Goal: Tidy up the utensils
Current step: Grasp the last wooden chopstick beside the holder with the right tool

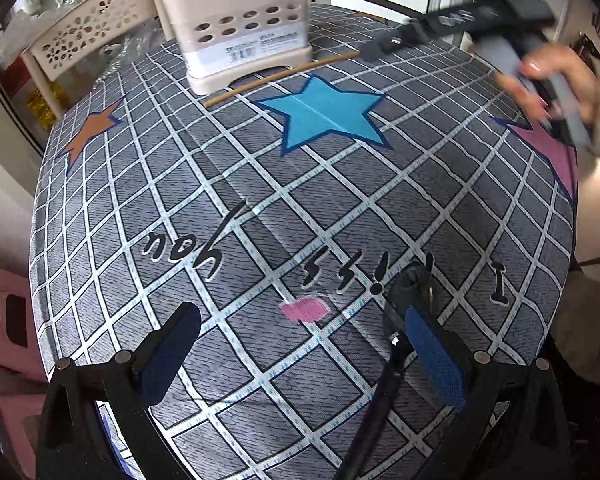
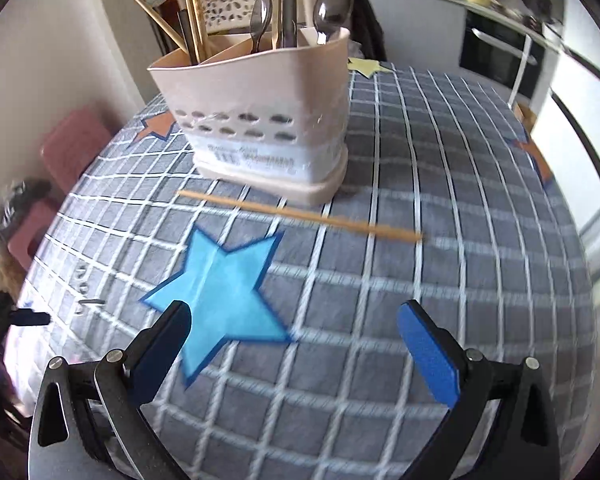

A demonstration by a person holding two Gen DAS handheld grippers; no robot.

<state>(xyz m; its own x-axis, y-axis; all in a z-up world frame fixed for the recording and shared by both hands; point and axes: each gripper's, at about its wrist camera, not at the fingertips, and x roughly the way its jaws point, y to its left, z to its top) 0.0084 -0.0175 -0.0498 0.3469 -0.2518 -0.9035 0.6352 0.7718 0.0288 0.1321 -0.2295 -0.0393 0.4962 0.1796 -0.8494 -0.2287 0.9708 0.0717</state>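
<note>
One thin wooden chopstick lies loose on the checked desk cloth, against the near base of the beige perforated utensil caddy toward the far edge; right tongs and left tongs both gape empty, likely ready for pickup.

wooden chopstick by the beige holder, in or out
Out: the thin wooden chopstick lies flat on the checked tablecloth, in front of the beige plastic utensil holder.

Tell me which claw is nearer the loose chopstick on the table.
Right. The right claw is open, close by the chopstick, which lies in front of the utensil holder. The left claw, also open, sits well back across the tablecloth.
</note>
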